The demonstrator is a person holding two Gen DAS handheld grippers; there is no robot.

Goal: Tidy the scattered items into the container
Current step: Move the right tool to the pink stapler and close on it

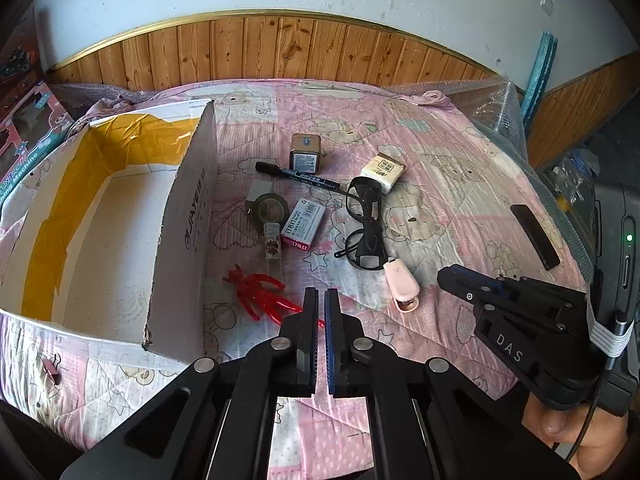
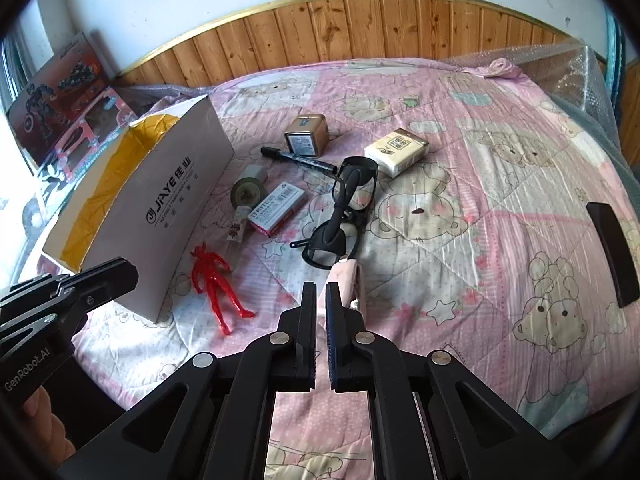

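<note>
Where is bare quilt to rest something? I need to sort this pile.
Free: the quilt between the glasses and the dark bar, and the strip behind the tissue pack. Crowded: beside the box, around the tape roll, pen and red figure.

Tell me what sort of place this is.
Probably a bedroom: the items lie on a pink bear-print quilt spread like a bed, wood panelling lines the wall, and boxed toys sit beside it.

An open white cardboard box (image 1: pixel 188 216), yellow-taped inside, is positioned at left. Beside it are scattered a red figure (image 1: pixel 260 292), black glasses (image 1: pixel 364 224), marker (image 1: pixel 300 174) and stapler (image 1: pixel 402 284).
</note>
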